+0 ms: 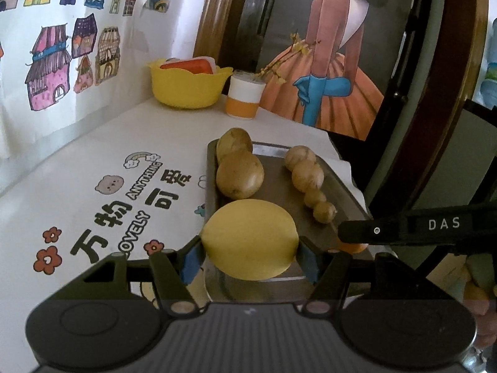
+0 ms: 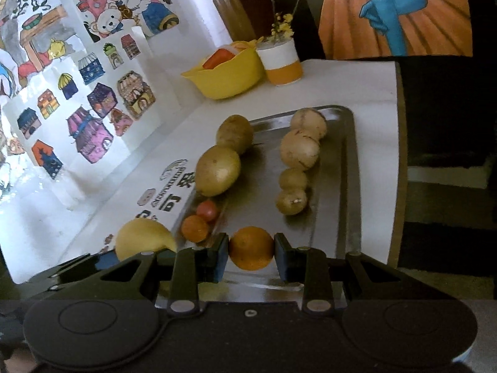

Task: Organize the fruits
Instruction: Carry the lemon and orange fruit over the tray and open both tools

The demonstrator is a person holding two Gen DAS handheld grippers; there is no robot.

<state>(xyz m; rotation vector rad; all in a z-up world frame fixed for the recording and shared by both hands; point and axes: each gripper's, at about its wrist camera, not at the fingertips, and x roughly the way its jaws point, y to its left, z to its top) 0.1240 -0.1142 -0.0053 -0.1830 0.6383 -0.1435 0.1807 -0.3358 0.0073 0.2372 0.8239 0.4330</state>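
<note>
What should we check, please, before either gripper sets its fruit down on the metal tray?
1. Left gripper grip on the lemon: both pads touch its sides; ok.
2. Right gripper grip on the orange: held between both fingers; ok.
3. Free space on the metal tray: bare strip between the two rows of fruit; ok.
4. Two small tomatoes near the tray's left rim, close to the lemon's likely spot: cannot tell if there is room.
5. Clearance between the two grippers: they are close together; cannot tell.
</note>
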